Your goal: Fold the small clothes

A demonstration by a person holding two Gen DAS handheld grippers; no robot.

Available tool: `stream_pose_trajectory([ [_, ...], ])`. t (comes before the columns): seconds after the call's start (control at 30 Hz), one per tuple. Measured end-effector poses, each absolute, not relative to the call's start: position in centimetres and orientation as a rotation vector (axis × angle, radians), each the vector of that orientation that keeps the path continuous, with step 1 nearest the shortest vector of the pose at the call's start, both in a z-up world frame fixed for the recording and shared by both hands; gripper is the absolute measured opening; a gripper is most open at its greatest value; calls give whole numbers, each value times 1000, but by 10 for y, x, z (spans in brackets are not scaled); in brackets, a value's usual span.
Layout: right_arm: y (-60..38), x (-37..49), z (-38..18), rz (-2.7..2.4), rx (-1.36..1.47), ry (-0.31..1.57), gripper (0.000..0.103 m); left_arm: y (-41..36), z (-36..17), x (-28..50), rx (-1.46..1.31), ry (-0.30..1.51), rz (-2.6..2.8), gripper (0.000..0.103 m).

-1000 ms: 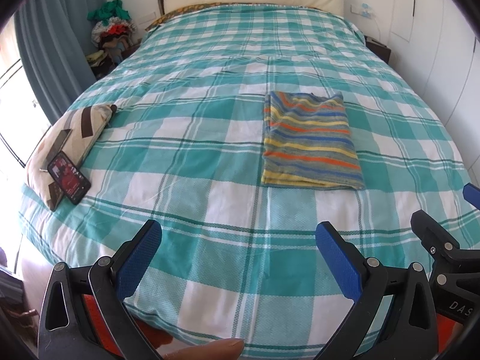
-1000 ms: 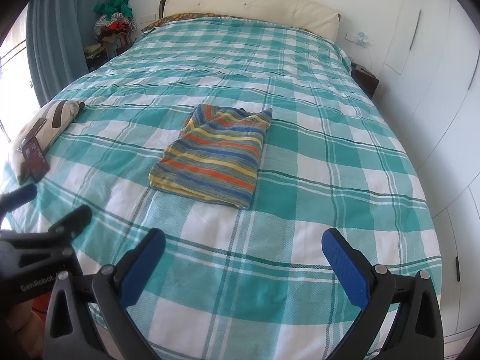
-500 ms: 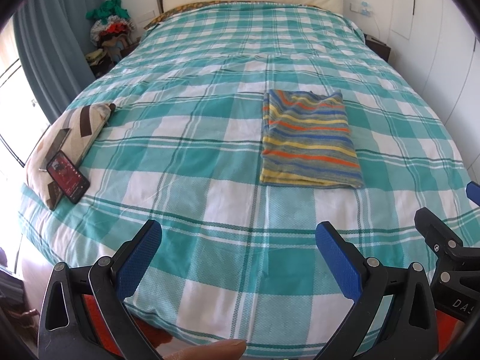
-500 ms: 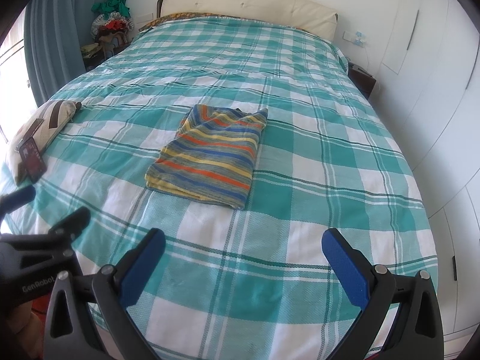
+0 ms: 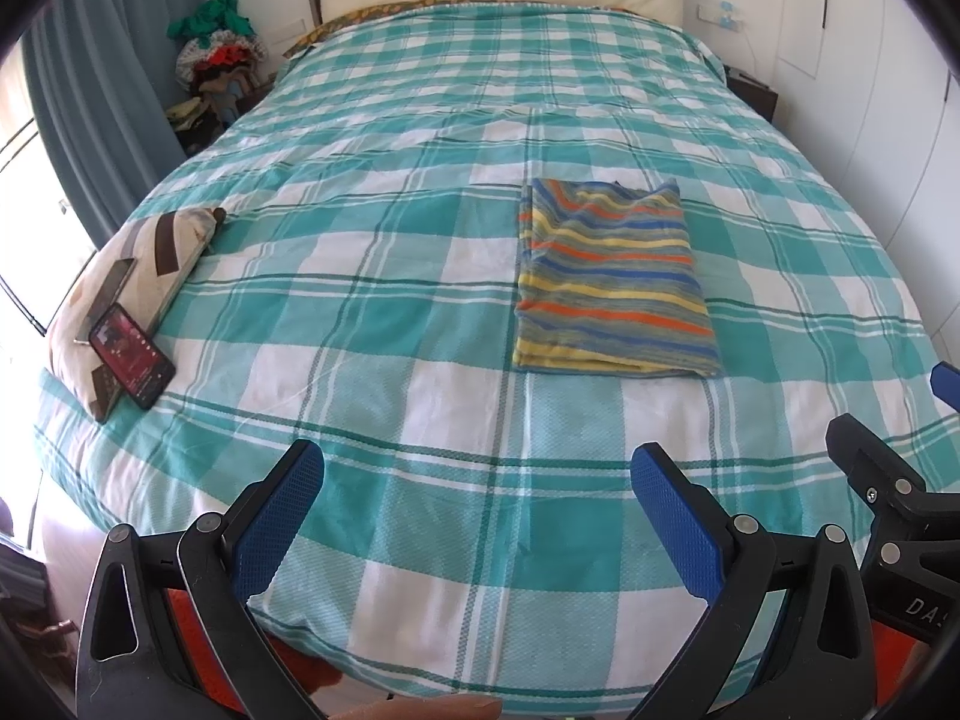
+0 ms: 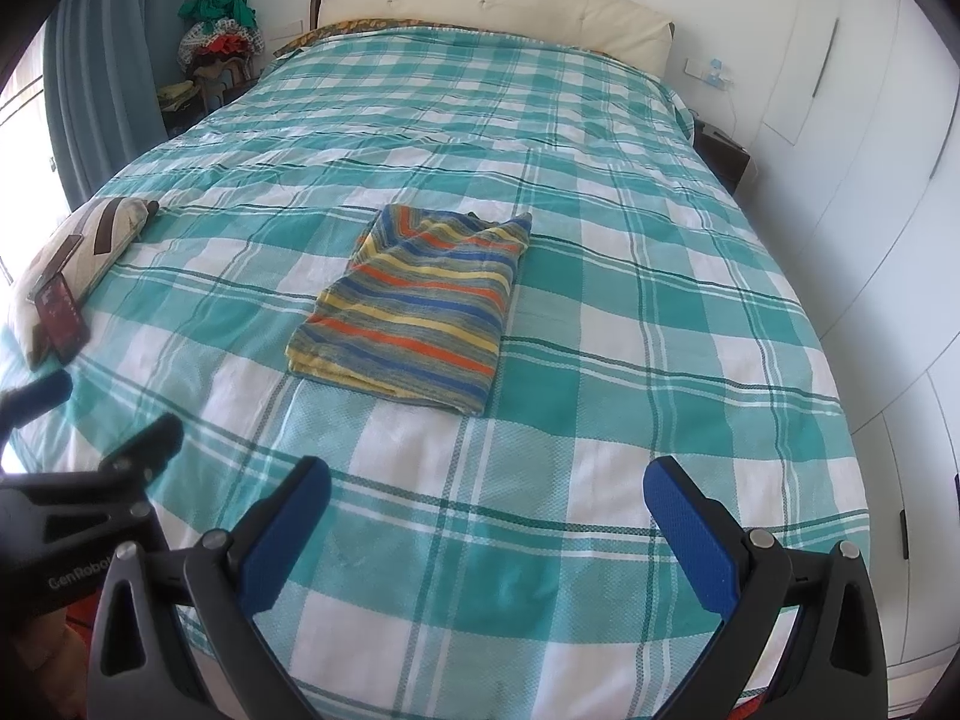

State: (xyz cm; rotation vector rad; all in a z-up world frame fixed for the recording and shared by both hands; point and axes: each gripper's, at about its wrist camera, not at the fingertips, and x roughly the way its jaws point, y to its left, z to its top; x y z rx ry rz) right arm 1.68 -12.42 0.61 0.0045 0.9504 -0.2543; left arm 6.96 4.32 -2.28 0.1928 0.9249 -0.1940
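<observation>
On the bed: the striped garment (image 5: 615,276) lies flat near the middle of the checked bedcover (image 5: 372,276), a little toward the foot end and well apart from both tools.
Shape of the garment: a neat rectangle with several layers visible at its near edge; its far edge shows a small notch, perhaps the neckline, but I cannot tell for sure.
Left tool: the left tool (image 5: 480,516) hovers over the foot end of the bed, its two blue pads wide apart and nothing between them.
Right tool: the right tool (image 6: 489,525) hangs at about the same place, just beside the left one, also spread wide and empty; each tool appears at the edge of the other camera's view.
Done, as I judge: the folding of this one piece looks finished, because the edges are straight, no sleeve sticks out and no tool touches it.
Left to do, as I judge: no other loose garment lies on the bedcover, so perhaps nothing, or only to bring a next piece; the pile of clothes (image 5: 216,54) in the far corner beside the curtain (image 5: 90,120) may be unrelated.
Other things: a patterned pillow (image 5: 129,276) lies at the left edge of the bed with a phone (image 5: 132,355) resting on it, far from the garment.
Risk: small; a careless reach could drag the cover and disturb the fold.
</observation>
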Motion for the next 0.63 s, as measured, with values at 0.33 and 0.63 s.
stream_pose_trajectory([
  [0.33, -121, 22, 6, -253, 11, 963, 103, 38, -23, 70, 195, 927, -198, 102],
  [0.63, -125, 22, 5, -267, 25, 958, 103, 34, -21, 71, 171, 930, -246, 102],
])
